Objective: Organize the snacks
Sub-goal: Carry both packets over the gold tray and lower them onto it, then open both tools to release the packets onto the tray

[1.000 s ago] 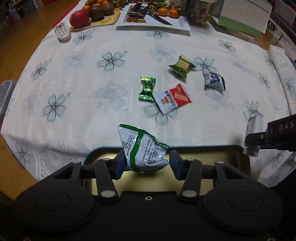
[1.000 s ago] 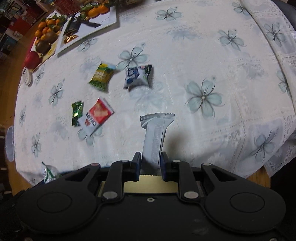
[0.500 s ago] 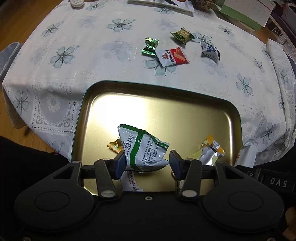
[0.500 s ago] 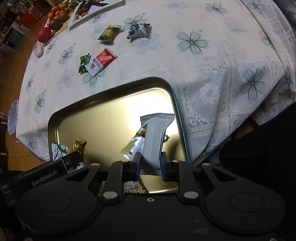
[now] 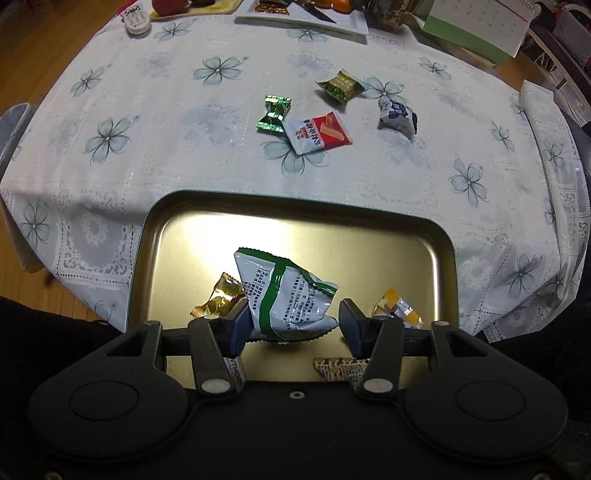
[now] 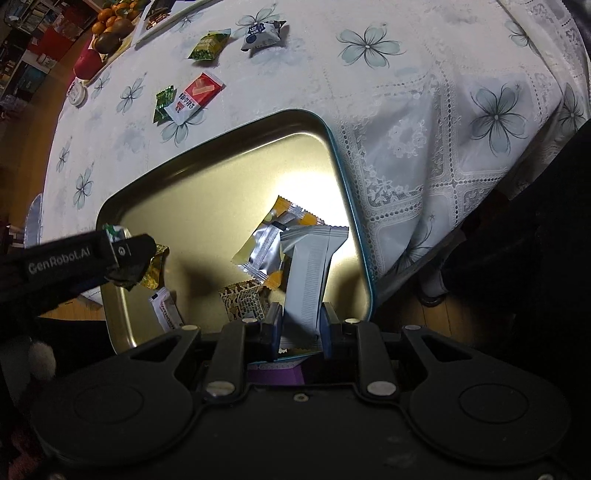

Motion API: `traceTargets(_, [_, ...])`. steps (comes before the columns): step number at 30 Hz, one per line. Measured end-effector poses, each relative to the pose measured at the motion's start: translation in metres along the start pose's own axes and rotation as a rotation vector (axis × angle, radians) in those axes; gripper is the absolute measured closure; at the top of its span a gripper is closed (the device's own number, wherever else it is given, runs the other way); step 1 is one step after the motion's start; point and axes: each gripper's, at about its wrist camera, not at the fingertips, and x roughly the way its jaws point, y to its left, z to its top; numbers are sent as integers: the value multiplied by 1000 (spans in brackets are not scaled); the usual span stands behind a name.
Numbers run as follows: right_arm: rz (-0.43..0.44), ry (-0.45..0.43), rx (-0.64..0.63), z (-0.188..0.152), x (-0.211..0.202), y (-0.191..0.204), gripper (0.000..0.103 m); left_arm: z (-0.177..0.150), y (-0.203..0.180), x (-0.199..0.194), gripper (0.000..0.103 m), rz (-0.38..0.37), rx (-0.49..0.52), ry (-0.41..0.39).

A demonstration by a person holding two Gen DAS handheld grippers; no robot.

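A gold metal tray (image 5: 295, 206) sits at the table's near edge. My left gripper (image 5: 293, 321) hangs over it with a crumpled green-and-white snack packet (image 5: 284, 291) between its pads; the jaws are opening, but the packet still hangs in their grip. My right gripper (image 6: 298, 321) is shut on a grey-white bar packet (image 6: 310, 266) above the tray's (image 6: 221, 136) right side. One of the left gripper's black fingers (image 6: 129, 254) shows at the tray's left. A gold candy (image 5: 219, 297), an orange-and-silver packet (image 6: 273, 240) and a brown patterned packet (image 6: 243, 301) lie in the tray.
On the flowered tablecloth beyond the tray lie a green candy (image 5: 275, 112), a red-and-white packet (image 5: 317, 133), a green-yellow packet (image 5: 341, 85) and a blue-white packet (image 5: 397, 116). Fruit, a white plate (image 5: 332, 26) and a calendar stand at the far edge.
Both grippers have drawn back from over the tablecloth to above the tray, each carrying its packet. The left jaws stand slightly wider.
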Motion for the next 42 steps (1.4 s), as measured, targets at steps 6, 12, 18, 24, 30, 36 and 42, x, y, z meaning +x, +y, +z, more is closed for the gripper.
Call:
traceTargets(6, [-9,5,-9,2,1,4,81,-1,0,7,45,10,-15,19])
traceTargets(12, [-15,-3,-16,0,-2,6,81,-19,6,14,46,32,-12,56])
traceTargets(18, [-25,-16,-31,-1,-6,10,80,-33,17,12,46,63,-37,51])
traceTargets(24, [-62,-39,-50,-5,-10,17,80,-43,22,4,46,106,-43,20])
traceTargets(30, [-70,-40,-62,-7,-12,24,78,-49,24,2,46,100,-43,17])
traceTargets(36, [-60,-14,-14,-6,-11,18,68,-52,26,1,46,81,-45,28])
traceTargets(42, [-82,5,-21,-8,-8,19,68,-54,25,2,46,64,-44,41])
